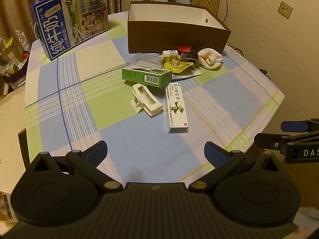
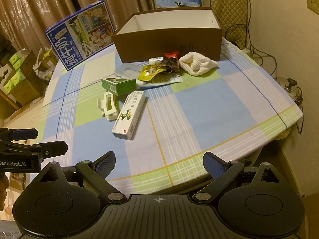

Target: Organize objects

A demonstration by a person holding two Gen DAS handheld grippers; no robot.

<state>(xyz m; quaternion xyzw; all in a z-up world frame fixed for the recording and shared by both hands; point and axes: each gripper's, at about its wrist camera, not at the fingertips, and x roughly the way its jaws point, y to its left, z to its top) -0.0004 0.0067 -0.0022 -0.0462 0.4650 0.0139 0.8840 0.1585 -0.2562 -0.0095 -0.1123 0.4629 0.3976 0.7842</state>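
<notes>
Both claws released, clear of the items.
Left gripper [image 1: 155, 151] and right gripper [image 2: 159, 164] spread wide above checked tablecloth [image 2: 209, 107]; white ointment carton [image 2: 129, 115], hair clip [image 1: 147, 100], green carton [image 1: 147, 76] clustered before empty brown box [image 1: 175, 33].

The checked-cloth counter [image 1: 139, 149] carries a brown open box [image 1: 175, 33] far, a blue milk carton [image 1: 71, 18] far left, and mid-counter a green box [image 1: 146, 76], white clip [image 1: 146, 100], ointment box [image 1: 177, 109] and white sock [image 1: 210, 58].
</notes>
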